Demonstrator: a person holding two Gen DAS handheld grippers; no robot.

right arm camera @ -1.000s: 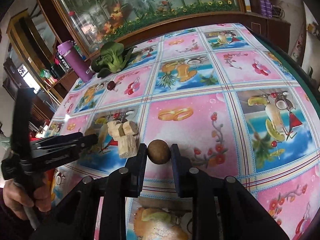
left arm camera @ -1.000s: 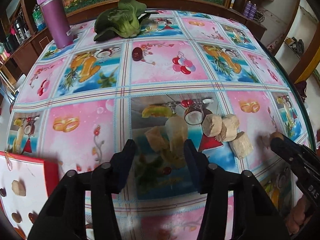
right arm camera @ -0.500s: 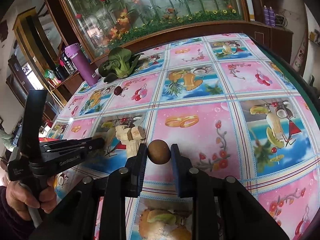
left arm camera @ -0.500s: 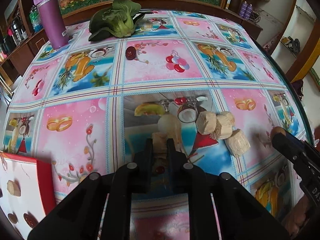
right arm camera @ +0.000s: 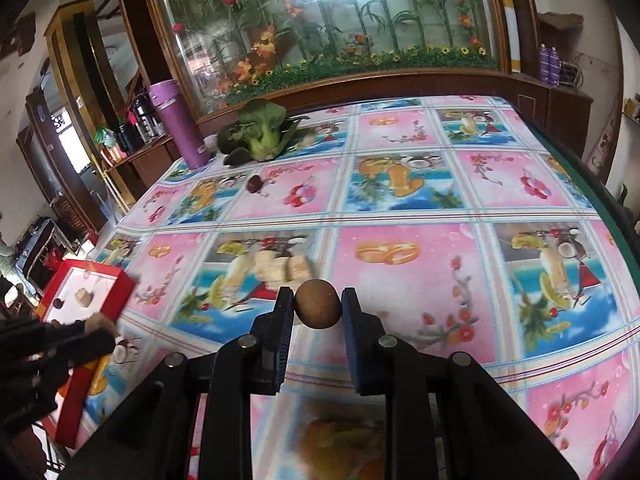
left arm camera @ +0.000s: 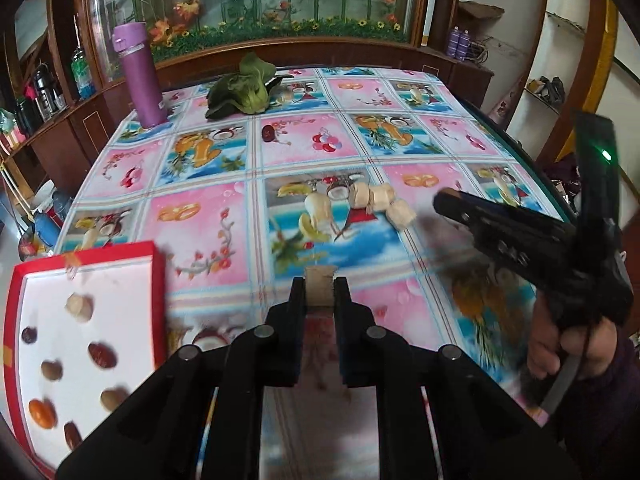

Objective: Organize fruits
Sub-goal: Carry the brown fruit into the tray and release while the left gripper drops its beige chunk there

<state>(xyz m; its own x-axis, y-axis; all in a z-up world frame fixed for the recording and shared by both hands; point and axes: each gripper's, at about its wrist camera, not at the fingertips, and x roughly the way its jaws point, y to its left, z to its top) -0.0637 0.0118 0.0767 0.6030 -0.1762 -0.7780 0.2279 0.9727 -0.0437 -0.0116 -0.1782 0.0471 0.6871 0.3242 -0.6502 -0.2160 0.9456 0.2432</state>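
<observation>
A: So, biggest first: the table (left arm camera: 400, 152) wears a tablecloth (right arm camera: 400, 272) of pink and blue fruit squares, filling both views.

B: And next down?

A: At its near left corner sits the red tray (left arm camera: 158, 280), white inside, with several small fruits and pale pieces lying loose in it. At the far edge stand a purple bottle (left arm camera: 140, 76) and, just beside it, a leafy green vegetable (left arm camera: 240, 94).

B: The grippers?

A: The left gripper (left arm camera: 320, 292) is clenched on a pale tan chunk (left arm camera: 319, 289), held above the cloth, to the right of the tray. The right gripper (right arm camera: 318, 306) is clamped on a round brown fruit (right arm camera: 318, 307), held above the cloth near mid-table. A hand (left arm camera: 568, 348) grips its handle in the left wrist view.

B: Anything left on the cloth?

A: Three pale chunks (left arm camera: 378, 198) lie huddled together, touching, near mid-table. Farther back, a lone dark red fruit (left arm camera: 267, 133) rests well apart from them, nearer the vegetable.
</observation>
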